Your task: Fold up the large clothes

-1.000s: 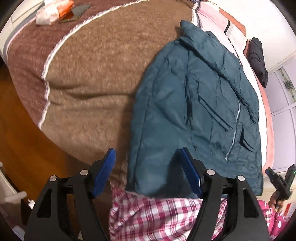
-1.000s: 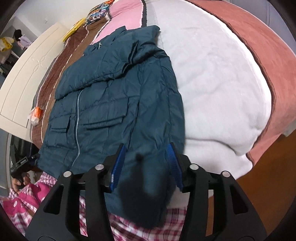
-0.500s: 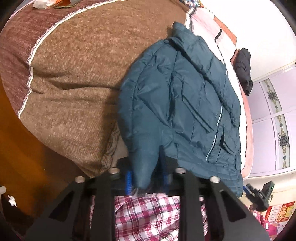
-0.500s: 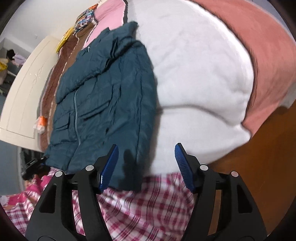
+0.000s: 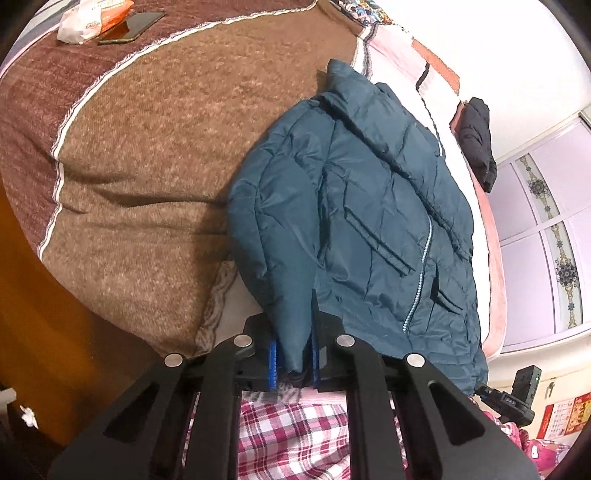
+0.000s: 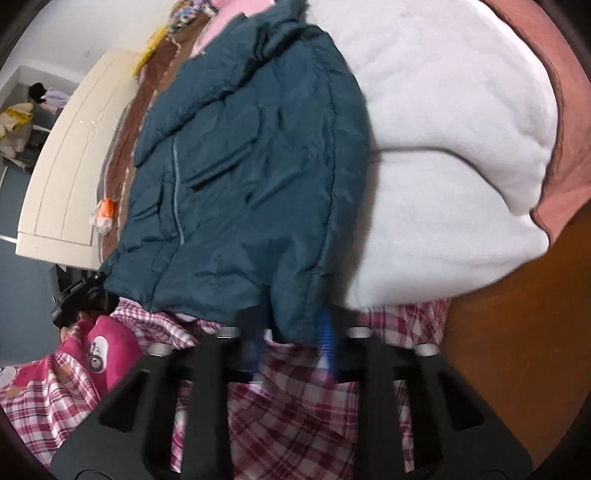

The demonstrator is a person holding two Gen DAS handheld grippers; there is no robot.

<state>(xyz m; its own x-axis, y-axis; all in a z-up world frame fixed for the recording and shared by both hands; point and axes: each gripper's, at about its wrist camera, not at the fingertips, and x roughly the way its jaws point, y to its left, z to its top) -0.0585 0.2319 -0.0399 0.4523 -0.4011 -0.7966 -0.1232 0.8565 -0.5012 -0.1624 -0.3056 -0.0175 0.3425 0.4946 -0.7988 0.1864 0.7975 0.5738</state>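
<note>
Bed (image 5: 147, 155) under a brown, maroon-edged blanket on one side, white and pink fleece (image 6: 450, 140) on the other, filling most of both views. Teal puffer jacket (image 5: 369, 206) spread front-up across the middle of the bed, zipper closed, collar toward the far end, hem toward the near edge, sleeves lying down along each side. Cream wardrobe (image 6: 62, 177) beyond the bed in the right wrist view; lilac panelled doors (image 5: 546, 229) beyond it in the left. Plaid-clad legs (image 5: 295, 435) below both claws at the near edge of the bed. Dark garment (image 5: 478, 140) bunched on the far pink edge. Left claw (image 5: 293, 356) closing, blue pads pressed on the cuff end of the jacket's sleeve at the near bed edge. Right claw (image 6: 291, 339) blurred, closing on the other sleeve's end, fabric between the pads; contact looks made but blur leaves it unsure. Orange-and-white packet (image 5: 92, 18) and a dark phone (image 5: 131, 26) side by side on the far maroon corner, well apart from the jacket.
</note>
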